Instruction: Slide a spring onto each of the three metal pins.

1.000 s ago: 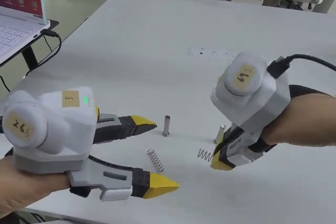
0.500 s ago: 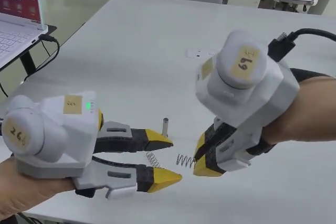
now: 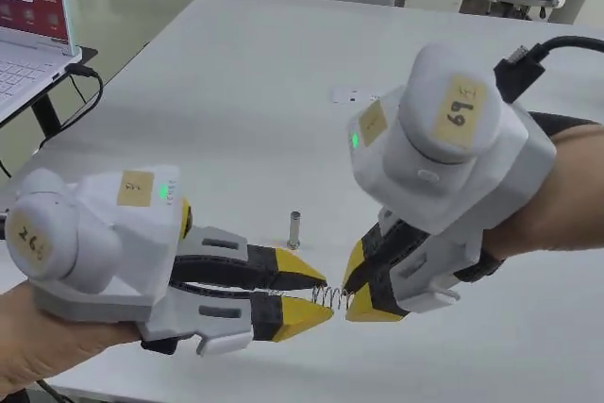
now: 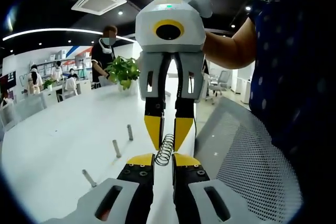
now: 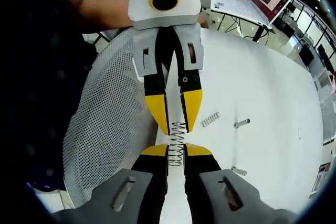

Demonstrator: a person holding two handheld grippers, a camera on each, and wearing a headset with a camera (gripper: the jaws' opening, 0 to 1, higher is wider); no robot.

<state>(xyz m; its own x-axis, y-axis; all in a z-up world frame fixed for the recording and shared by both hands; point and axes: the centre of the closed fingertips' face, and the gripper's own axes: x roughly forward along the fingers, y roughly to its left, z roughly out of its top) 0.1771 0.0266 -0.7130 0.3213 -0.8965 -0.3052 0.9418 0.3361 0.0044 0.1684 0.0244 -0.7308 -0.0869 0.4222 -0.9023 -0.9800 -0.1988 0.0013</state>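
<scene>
While head view gives one upright pin (image 3: 294, 230) on table (image 3: 236, 92), left gripper view gives three pins (image 4: 116, 148), and right gripper view a loose spring (image 5: 210, 119) lying near them. Grippers face tip to tip, level. Spring (image 3: 330, 296) bridges them in air: left gripper (image 4: 164, 157) clenched on one end, right gripper (image 5: 177, 150) on other.

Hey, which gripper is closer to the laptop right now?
Left. The left gripper is on the side toward the laptop; the right gripper is farther off, across the spring that both pinch.
</scene>
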